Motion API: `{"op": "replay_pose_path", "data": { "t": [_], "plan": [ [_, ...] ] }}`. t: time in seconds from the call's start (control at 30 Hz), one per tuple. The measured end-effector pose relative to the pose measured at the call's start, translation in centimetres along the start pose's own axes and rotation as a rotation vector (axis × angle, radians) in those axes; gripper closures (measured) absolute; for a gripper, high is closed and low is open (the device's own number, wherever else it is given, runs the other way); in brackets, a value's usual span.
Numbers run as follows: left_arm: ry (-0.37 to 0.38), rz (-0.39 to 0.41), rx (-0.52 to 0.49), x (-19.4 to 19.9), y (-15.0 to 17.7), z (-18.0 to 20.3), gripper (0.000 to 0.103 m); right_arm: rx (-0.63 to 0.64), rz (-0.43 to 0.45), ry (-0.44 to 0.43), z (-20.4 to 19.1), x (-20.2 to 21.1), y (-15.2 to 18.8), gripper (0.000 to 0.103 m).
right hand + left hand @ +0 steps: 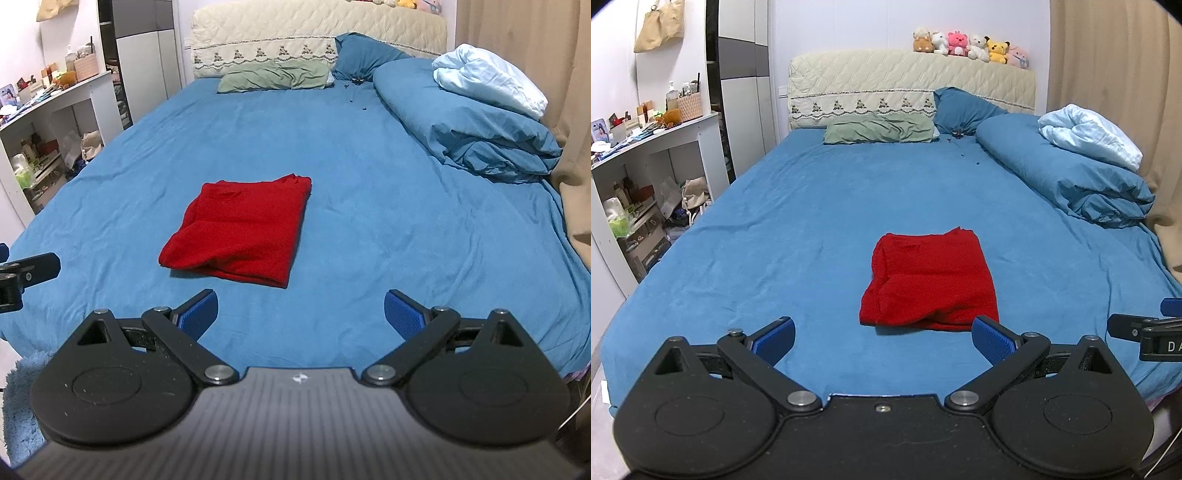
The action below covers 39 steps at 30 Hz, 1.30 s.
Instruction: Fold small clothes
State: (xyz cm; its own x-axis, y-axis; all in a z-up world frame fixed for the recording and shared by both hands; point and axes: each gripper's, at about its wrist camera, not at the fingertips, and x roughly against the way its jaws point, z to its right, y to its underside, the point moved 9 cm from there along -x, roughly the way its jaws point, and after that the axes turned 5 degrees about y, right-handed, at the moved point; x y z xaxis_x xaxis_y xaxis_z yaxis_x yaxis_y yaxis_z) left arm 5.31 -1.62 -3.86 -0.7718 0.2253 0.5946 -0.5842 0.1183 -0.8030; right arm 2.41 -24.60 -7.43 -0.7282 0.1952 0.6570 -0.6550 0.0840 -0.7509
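From the left wrist camera, the left gripper (882, 338) has its two blue fingers (775, 338) spread wide and holds nothing. It hangs over the near edge of the bed (775, 229), which has a blue sheet. The red garment (929, 280) lies folded into a rough rectangle on the sheet, just past the right fingertip. At the far right edge of this view a part of the right gripper (1145, 332) shows, but its fingers cannot be judged here. A green pillow (879, 132) lies at the headboard, and a rolled blue duvet (1071, 173) is along the right side.

From the right wrist camera, the right gripper (300, 314) is also wide open and empty. The red garment (240, 230) lies ahead and to the left of it, apart from both fingers.
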Motion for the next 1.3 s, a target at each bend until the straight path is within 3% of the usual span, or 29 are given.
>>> {"op": "replay_pose_path", "data": {
  "t": [1.3],
  "plan": [
    [-0.006,0.015,0.009,0.91,-0.01,-0.29,0.0,0.003,0.002,-0.008,0.01,0.12,-0.09,0.0]
  ]
}}
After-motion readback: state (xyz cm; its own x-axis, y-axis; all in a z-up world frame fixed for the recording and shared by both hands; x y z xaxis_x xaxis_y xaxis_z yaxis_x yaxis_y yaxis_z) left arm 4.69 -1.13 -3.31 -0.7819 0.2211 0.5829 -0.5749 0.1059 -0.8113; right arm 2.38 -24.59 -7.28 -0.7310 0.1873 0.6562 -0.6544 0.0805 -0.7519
